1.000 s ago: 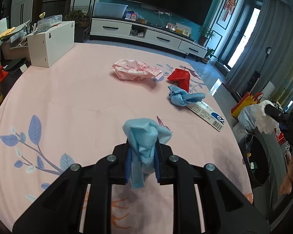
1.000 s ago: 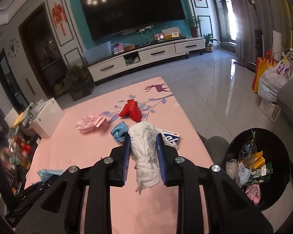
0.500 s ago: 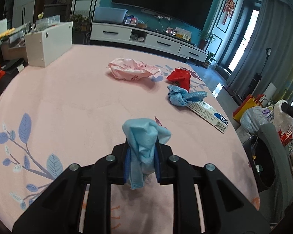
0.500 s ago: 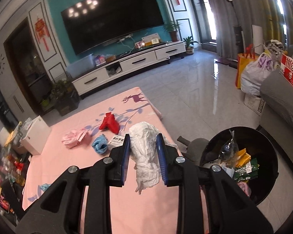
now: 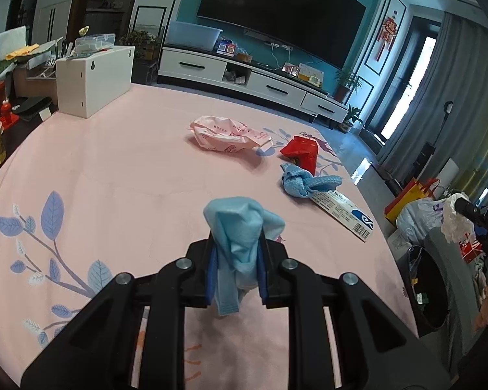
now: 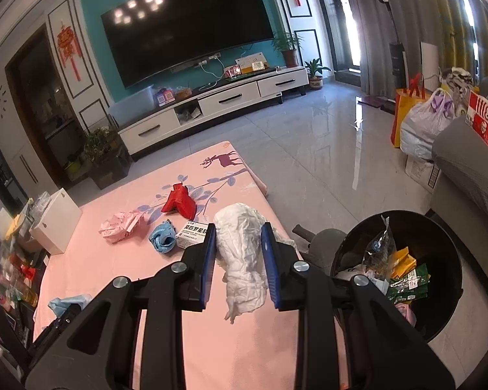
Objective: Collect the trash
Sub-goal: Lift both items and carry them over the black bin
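I have my right gripper (image 6: 238, 261) clamped on a crumpled white tissue (image 6: 242, 253), centre of the right wrist frame, above the pink tabletop's (image 6: 120, 269) edge; the black bin (image 6: 439, 305) sits lower right, not under it. If I let go now, I judge the wad lands on the cloth or floor. The tissue's loose tail may also snag on a pad. My left gripper (image 5: 237, 271) pinches a light blue mask (image 5: 240, 237), centre of its frame, well short of the bin; its dangling end could slip out.
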Demonstrator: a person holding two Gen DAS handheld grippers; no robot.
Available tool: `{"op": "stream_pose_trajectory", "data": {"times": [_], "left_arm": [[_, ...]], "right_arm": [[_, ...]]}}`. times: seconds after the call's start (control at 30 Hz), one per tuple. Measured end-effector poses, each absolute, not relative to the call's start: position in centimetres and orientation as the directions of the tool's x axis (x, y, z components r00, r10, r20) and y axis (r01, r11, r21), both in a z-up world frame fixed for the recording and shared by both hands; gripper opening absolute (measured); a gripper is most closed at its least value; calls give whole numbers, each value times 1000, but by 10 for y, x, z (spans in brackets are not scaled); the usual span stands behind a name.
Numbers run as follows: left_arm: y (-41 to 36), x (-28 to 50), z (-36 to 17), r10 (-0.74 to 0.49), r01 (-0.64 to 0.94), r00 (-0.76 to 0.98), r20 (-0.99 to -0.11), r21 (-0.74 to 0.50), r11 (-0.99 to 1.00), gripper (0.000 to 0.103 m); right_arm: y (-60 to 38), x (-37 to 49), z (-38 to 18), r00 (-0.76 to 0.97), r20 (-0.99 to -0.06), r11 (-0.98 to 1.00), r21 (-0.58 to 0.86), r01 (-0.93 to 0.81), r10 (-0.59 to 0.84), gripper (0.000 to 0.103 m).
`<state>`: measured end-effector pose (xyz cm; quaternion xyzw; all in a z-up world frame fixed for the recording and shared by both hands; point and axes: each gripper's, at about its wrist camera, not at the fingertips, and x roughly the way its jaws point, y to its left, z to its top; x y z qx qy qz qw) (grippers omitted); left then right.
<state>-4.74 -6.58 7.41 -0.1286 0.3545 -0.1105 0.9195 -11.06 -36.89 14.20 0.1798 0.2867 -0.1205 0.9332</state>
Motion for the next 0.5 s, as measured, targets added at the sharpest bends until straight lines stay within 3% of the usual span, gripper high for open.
{"op": "stream_pose_trajectory", "data": {"times": [0.2,0.5], "left_arm": [[-66,-57,86,-323,138,745,-584,-338,931,20],[-116,-78,124,-414,284,735,-537,-311,907,20]], "right_arm": [[-377,-121,150,833,-545,904,301,303,-97,28],[-437,-165,163,841,-496,829,363,427,-216,28]]}}
